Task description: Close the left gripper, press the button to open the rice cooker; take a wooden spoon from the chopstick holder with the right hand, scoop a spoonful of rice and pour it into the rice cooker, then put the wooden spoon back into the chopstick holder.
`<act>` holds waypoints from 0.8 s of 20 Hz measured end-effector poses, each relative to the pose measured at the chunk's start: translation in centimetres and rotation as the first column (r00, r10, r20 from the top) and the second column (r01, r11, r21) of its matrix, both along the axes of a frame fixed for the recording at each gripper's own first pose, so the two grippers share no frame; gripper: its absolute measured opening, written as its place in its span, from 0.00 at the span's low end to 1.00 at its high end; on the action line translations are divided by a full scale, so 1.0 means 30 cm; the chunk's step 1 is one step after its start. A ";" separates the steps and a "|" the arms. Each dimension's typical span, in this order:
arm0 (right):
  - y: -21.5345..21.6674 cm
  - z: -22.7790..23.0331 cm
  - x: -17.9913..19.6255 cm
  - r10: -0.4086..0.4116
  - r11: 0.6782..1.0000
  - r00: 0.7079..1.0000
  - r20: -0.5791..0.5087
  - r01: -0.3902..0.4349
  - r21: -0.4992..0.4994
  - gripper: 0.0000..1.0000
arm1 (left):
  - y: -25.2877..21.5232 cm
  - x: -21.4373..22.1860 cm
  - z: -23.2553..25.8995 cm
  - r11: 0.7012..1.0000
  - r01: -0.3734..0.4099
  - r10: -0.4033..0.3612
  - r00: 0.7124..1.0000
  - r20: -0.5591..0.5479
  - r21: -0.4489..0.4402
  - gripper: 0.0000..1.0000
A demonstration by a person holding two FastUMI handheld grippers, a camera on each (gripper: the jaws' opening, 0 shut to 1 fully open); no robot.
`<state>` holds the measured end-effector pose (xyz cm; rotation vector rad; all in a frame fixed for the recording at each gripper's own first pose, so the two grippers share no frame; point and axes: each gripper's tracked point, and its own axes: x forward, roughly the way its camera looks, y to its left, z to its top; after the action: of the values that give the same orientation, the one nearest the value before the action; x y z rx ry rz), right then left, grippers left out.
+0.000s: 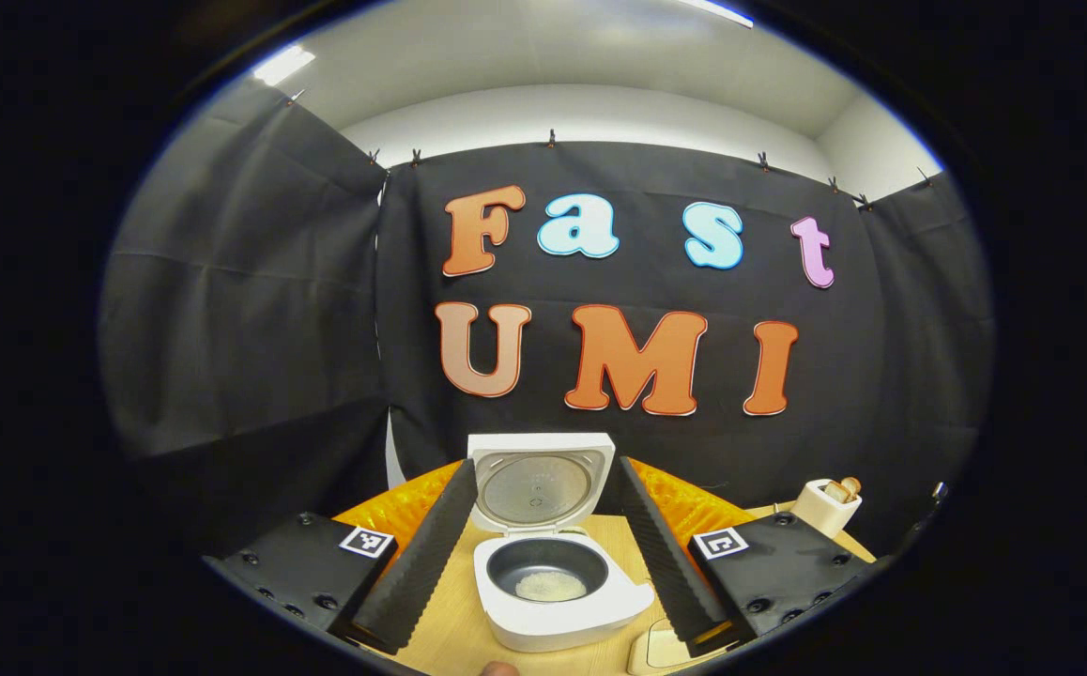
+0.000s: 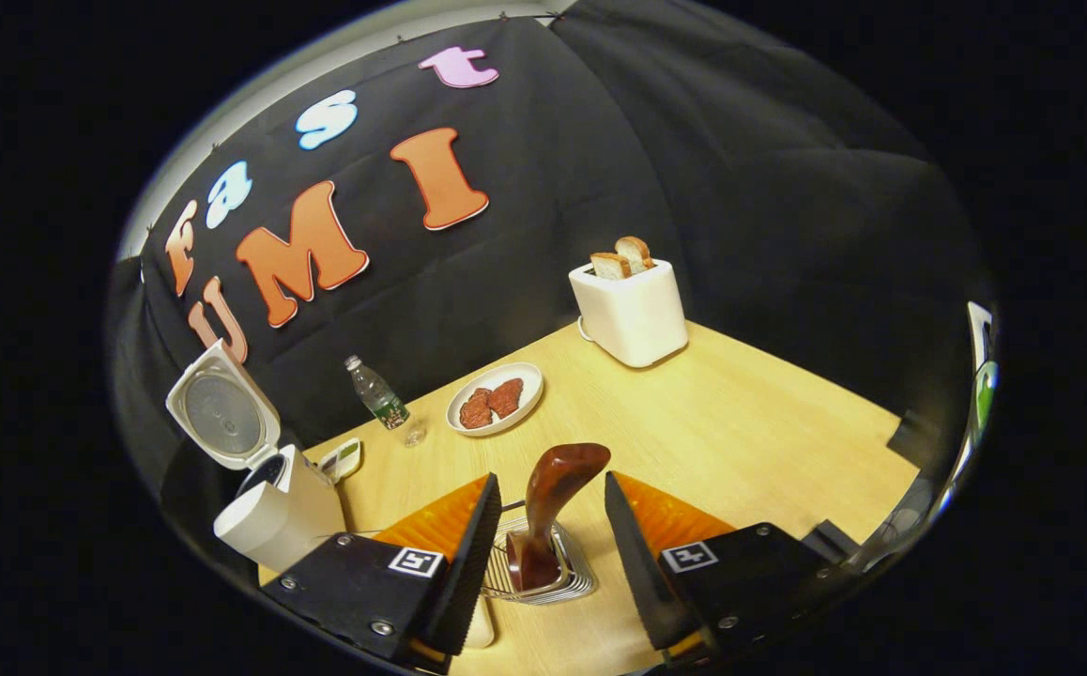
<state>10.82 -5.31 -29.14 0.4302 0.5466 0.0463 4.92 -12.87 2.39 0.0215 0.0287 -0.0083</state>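
Item: wooden spoon (image 2: 551,498). Dark, glossy reddish-brown wood, standing bowl-end up in the chopstick holder (image 2: 543,568), a wire rack of bright metal loops on the pale wooden table (image 2: 750,422). The long axis runs near upright, leaning slightly toward the right of the right gripper view; the bowl flares broad above a narrower neck, and the lower handle drops among the wires.

Relation to the right gripper (image 2: 543,526): the spoon stands directly ahead, between the two spread fingers, with clear air on both sides. Jaws wide open, gripping nothing. Judged, this hand is the nearer one, and the spoon appears already seated in the holder, so either a release or a fresh grasp fits this pose; which, I cannot tell.

Item: rice cooker (image 1: 553,587). White body, lid (image 1: 539,483) raised upright behind the pot, a small patch of white rice (image 1: 551,587) on the dark pot floor. From the chopstick holder it lies well to the left.

Left gripper (image 1: 543,554): fingers parted, empty, framing the cooker from either side without touching it.

Also noted, beyond the chopstick holder: a plate (image 2: 495,399), a small bottle (image 2: 377,392), a toaster (image 2: 630,310).
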 end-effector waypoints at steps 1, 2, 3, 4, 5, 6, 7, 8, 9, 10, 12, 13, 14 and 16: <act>0.002 -0.009 0.012 -0.005 1.000 1.000 -0.007 0.005 0.013 0.62 | -0.003 0.000 -0.003 1.000 0.000 0.000 1.000 -0.004 0.000 1.00; 0.005 -0.020 0.023 -0.007 1.000 1.000 -0.018 0.008 0.029 0.57 | -0.007 0.003 -0.006 1.000 -0.001 0.001 1.000 -0.005 -0.001 1.00; 0.010 -0.029 0.030 -0.009 0.999 0.999 -0.032 0.011 0.044 0.47 | -0.010 0.007 -0.012 1.000 -0.001 0.001 1.000 -0.006 -0.002 1.00; 0.018 -0.022 0.034 -0.004 0.997 0.999 -0.038 0.007 0.081 0.41 | -0.008 0.012 -0.021 1.000 -0.002 0.002 1.000 -0.008 -0.002 1.00; 0.028 -0.014 0.040 0.002 0.992 0.999 -0.050 0.004 0.124 0.33 | -0.001 0.019 -0.025 1.000 -0.004 0.004 1.000 -0.010 -0.001 1.00; 0.029 -0.012 0.044 0.001 0.989 0.998 -0.059 0.008 0.146 0.29 | 0.001 0.023 -0.027 1.000 -0.004 0.004 1.000 -0.014 -0.001 1.00; 0.034 -0.019 0.035 0.005 0.988 0.998 -0.064 0.005 0.154 0.23 | 0.006 0.023 -0.034 1.000 -0.007 0.007 1.000 -0.017 -0.002 1.00; 0.032 -0.019 0.035 0.011 0.988 0.998 -0.068 0.000 0.152 0.21 | 0.010 0.025 -0.039 1.000 -0.011 0.011 1.000 -0.019 -0.004 1.00; 0.036 -0.017 0.033 0.020 0.990 0.997 -0.071 -0.010 0.142 0.16 | 0.014 0.029 -0.039 1.000 -0.013 0.013 1.000 -0.017 -0.006 1.00; 0.042 -0.013 0.040 0.025 0.992 0.997 -0.067 -0.016 0.127 0.14 | 0.016 0.033 -0.038 1.000 -0.014 0.014 1.000 -0.017 -0.008 1.00; 0.066 0.008 0.052 0.034 0.995 0.997 -0.065 -0.028 0.096 0.07 | 0.024 0.045 -0.045 1.000 -0.017 0.017 1.000 -0.019 -0.009 1.00; 0.069 0.024 0.052 0.040 0.996 0.997 -0.060 -0.035 0.086 0.04 | 0.025 0.045 -0.050 1.000 -0.017 0.017 1.000 -0.020 -0.011 1.00; 0.071 0.041 0.054 0.044 0.996 0.998 -0.051 -0.040 0.075 0.04 | 0.023 0.049 -0.050 1.000 -0.016 0.015 1.000 -0.019 -0.012 1.00; 0.075 0.083 0.049 0.055 0.997 0.998 -0.037 -0.053 0.054 0.04 | 0.022 0.057 -0.053 1.000 -0.012 0.012 1.000 -0.018 -0.011 1.00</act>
<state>12.28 -3.06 -26.63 0.4691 0.5962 0.1047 6.64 -12.23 0.80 0.0097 0.0464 0.0033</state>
